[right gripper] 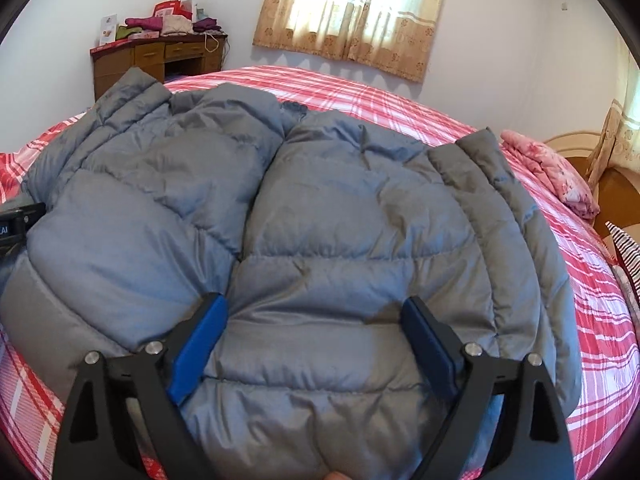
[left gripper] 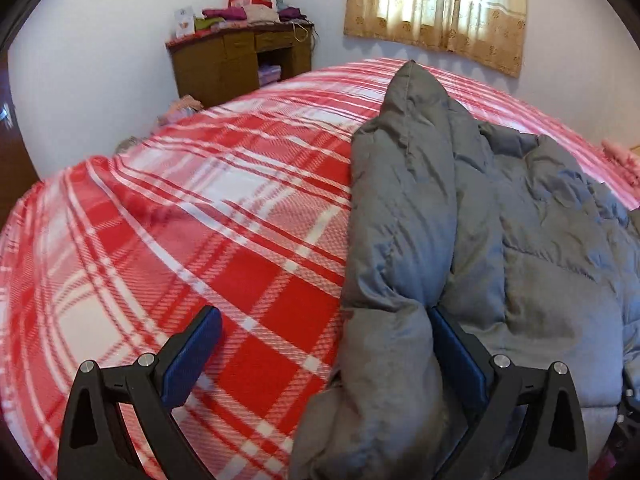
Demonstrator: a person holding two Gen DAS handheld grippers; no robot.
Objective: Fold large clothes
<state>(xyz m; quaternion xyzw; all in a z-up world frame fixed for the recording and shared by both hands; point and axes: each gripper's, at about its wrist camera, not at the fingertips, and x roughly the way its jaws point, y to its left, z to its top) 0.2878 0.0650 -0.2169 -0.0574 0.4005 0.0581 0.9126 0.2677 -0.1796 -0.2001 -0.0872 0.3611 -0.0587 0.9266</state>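
**Grey puffer jacket spread on the plaid bed, both grippers wide**

The grey puffer jacket (right gripper: 320, 208) lies flat on the bed (left gripper: 168, 232), which is covered in a red-and-white plaid blanket. Its quilted front faces up, and one sleeve (right gripper: 500, 216) lies folded along the jacket's side nearest the pink floral pillow (right gripper: 548, 172).

The right gripper (right gripper: 316, 320) hangs over the jacket's lower front with its blue pads spread wide; nothing is pinched between them. The left gripper (left gripper: 324, 340) is also wide. The jacket's other sleeve (left gripper: 400, 208) runs up between its jaws, lying against one blue pad, while the other pad stands apart over bare blanket.

Beyond the jacket, a wooden desk (left gripper: 236, 60) piled with folded clothes stands by the wall, beside a curtained window (left gripper: 436, 4).
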